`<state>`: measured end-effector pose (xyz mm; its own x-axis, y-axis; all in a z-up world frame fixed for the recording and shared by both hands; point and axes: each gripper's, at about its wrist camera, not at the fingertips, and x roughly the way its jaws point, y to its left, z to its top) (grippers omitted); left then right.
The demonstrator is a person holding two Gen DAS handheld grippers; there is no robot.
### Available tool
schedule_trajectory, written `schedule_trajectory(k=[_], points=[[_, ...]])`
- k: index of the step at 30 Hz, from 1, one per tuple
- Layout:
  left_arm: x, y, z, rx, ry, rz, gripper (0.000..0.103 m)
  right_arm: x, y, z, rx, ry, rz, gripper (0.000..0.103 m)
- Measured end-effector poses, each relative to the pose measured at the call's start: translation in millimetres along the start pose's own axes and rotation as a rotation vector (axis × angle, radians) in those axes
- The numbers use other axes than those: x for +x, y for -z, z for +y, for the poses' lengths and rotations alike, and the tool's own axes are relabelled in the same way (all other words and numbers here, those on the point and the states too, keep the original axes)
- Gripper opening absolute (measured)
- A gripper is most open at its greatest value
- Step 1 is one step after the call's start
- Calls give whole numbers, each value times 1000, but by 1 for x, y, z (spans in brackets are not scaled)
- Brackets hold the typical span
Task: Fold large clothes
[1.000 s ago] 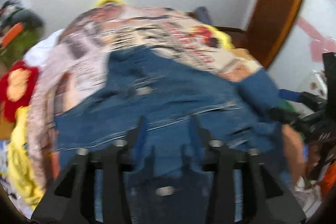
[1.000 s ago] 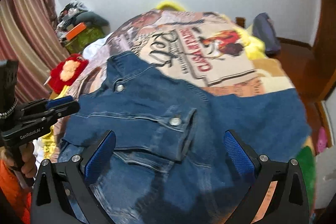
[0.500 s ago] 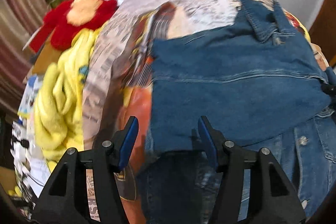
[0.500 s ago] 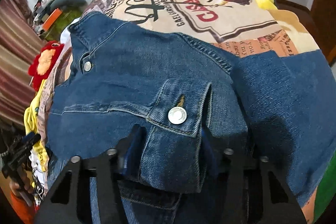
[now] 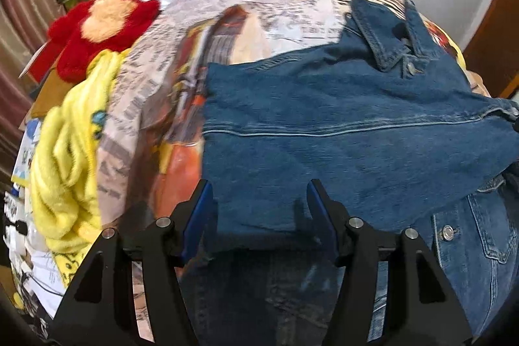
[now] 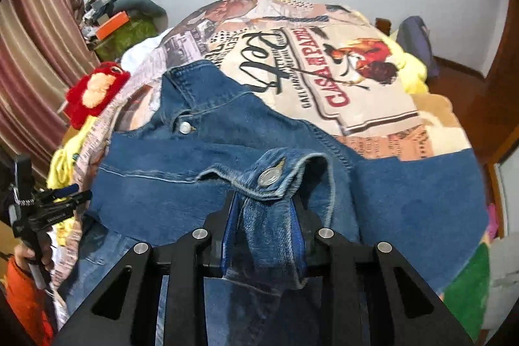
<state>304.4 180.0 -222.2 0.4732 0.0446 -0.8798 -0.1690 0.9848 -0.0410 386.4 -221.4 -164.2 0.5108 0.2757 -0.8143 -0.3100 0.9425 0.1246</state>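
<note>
A blue denim jacket point(image 6: 201, 184) lies spread on a bed, collar point(image 5: 382, 38) toward the far side. In the right wrist view my right gripper point(image 6: 263, 206) has its jaws closing; the blue pads pinch a bunched sleeve cuff point(image 6: 275, 174) with a metal button, raised off the jacket. In the left wrist view my left gripper point(image 5: 259, 209) is open above the jacket's point(image 5: 324, 135) near left part, denim lying between its fingers, pads apart from it. The right wrist view also catches the left gripper point(image 6: 61, 200) at the far left, held by a hand with an orange sleeve.
The jacket rests on a printed bedspread point(image 6: 324, 70). A red plush toy point(image 5: 100, 25) and a yellow fleece blanket point(image 5: 65, 158) lie along the bed's left side. Beyond are a cluttered pile point(image 6: 123, 18), a striped curtain point(image 6: 29, 54) and a dark backpack point(image 6: 418, 44).
The right jaws went from wide open to closed around the buttoned cuff, which is now lifted. The left gripper swung to the jacket's left side and came lower.
</note>
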Motion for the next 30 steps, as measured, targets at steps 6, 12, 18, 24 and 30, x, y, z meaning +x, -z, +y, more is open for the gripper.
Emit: schedule_trajectory(k=[6, 12, 18, 24, 30], points=[[17, 6, -24, 45, 25, 43, 60, 8, 19, -22, -8, 86, 48, 27], [27, 11, -29, 50, 10, 56, 67, 34, 42, -36, 54, 71, 152, 27], [14, 7, -30, 64, 5, 54, 67, 21, 41, -36, 52, 52, 138, 27], [-26, -18, -47, 86, 25, -51, 67, -34, 25, -58, 59, 84, -15, 27], [-50, -49, -83, 118, 79, -135, 71, -59, 29, -119, 155, 187, -46, 27]])
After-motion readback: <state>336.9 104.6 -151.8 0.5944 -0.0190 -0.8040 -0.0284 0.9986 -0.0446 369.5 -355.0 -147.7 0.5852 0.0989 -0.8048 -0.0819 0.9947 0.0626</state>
